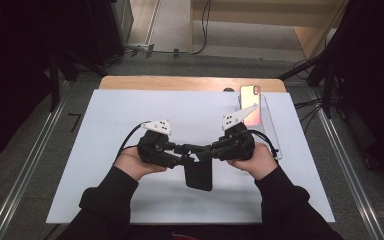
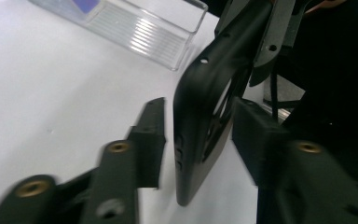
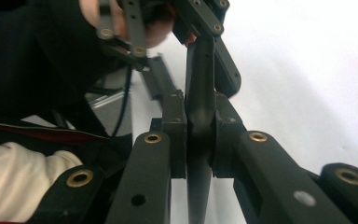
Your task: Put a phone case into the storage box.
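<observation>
A black phone case (image 1: 198, 175) is held over the middle of the white table (image 1: 130, 110), near its front edge. My right gripper (image 1: 202, 151) comes in from the right and is shut on the case; in the right gripper view its pads (image 3: 175, 130) press on both faces of the case (image 3: 200, 70), seen edge-on. My left gripper (image 1: 186, 155) comes in from the left. In the left gripper view the case (image 2: 200, 107) stands between its jaws, with a narrow gap beside the left finger (image 2: 149, 135). The left gripper (image 2: 198, 133) is open around the case.
A phone with a pink-orange back (image 1: 250, 102) rests on a clear plastic stand (image 1: 267, 125) at the back right of the table; that stand (image 2: 144, 32) is also in the left gripper view. A wooden edge (image 1: 180, 82) runs along the table's far side.
</observation>
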A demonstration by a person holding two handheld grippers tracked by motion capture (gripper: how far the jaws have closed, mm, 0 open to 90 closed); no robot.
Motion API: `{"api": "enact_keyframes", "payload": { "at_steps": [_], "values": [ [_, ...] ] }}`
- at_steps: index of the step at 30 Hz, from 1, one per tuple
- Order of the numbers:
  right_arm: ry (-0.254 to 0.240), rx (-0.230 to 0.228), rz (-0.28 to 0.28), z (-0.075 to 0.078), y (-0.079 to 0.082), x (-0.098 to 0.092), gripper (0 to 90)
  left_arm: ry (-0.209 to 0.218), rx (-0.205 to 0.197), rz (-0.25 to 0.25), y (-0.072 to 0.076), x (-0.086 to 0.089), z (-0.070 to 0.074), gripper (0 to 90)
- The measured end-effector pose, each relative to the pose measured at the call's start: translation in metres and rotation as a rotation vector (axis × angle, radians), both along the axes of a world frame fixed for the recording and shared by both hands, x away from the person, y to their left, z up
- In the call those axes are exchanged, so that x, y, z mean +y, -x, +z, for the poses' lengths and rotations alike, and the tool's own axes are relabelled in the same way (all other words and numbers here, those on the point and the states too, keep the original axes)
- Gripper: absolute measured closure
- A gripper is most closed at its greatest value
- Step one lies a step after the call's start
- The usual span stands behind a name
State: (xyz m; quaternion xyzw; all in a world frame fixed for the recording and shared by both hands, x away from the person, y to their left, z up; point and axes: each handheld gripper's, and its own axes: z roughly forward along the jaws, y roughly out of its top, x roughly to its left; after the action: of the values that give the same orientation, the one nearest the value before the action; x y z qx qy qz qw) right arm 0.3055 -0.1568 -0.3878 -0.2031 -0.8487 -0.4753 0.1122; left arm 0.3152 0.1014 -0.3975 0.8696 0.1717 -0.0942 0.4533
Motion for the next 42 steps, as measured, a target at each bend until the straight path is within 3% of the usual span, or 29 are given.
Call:
{"api": "enact_keyframes", "payload": {
  "at_steps": [5,12,15,18,24,30,34,36,42],
  "values": [
    [-0.010,-0.001,-0.002,0.000,-0.001,-0.002,76.2,0.040,0.021,-0.031,-0.003,0.004,-0.002,72.9],
    [-0.002,-0.006,-0.034,-0.001,-0.001,-0.002,66.5,0.026,0.025,-0.051,-0.002,0.004,-0.002,76.6],
    [-0.011,-0.019,-0.076,0.000,-0.001,-0.002,50.0,0.016,0.027,-0.041,-0.001,0.005,-0.001,76.6],
    [-0.022,-0.010,-0.111,0.000,-0.001,-0.005,36.6,-0.006,0.045,0.005,0.000,0.006,0.002,76.5],
    [-0.063,-0.038,-0.174,-0.001,-0.004,-0.012,27.5,-0.009,0.064,0.083,0.001,0.011,0.009,76.2],
    [-0.039,-0.071,-0.237,-0.001,-0.004,-0.013,16.9,0.006,0.083,0.180,-0.001,0.020,0.018,76.2],
    [0.013,-0.099,-0.312,-0.002,-0.003,-0.009,0.0,0.008,0.086,0.254,-0.002,0.025,0.023,76.1],
    [0.029,-0.114,-0.333,-0.003,-0.002,-0.006,0.0,0.007,0.077,0.280,-0.002,0.026,0.024,76.1],
    [0.052,-0.101,-0.373,-0.009,0.000,0.002,0.0,-0.007,0.069,0.352,0.001,0.024,0.029,76.1]
  ]
}}
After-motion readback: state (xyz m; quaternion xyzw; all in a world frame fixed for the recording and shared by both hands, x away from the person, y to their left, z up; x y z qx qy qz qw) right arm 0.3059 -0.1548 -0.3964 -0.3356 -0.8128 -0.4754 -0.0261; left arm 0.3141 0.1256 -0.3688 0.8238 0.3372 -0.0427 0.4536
